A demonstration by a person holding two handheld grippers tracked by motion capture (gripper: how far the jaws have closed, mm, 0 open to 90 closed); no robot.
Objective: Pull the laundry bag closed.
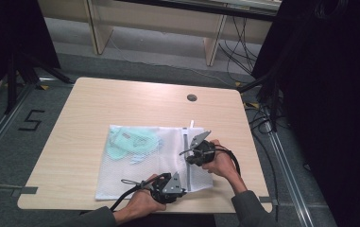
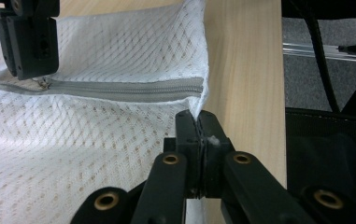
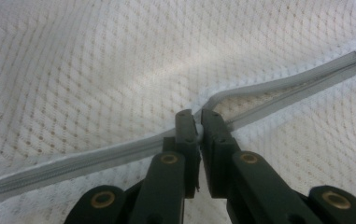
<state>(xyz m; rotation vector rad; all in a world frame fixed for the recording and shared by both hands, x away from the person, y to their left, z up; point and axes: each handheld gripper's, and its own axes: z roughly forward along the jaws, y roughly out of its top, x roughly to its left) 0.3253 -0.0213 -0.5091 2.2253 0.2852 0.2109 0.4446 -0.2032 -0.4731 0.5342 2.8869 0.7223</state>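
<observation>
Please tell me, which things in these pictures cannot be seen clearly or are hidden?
- Green items in the mesh laundry bag, high view: veiled by mesh, too small to identify.
- Zipper slider, right gripper view: covered by the right gripper.
- Bag corner, left gripper view: pinched inside the left gripper.

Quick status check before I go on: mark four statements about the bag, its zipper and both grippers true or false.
1. The left gripper is shut on the corner of the mesh laundry bag. True.
2. The right gripper hovers open above the table. False: it is shut on the zipper.
3. Pale green items lie inside the bag. True.
4. The bag hangs off the table's far edge. False: it lies flat near the person's side.
</observation>
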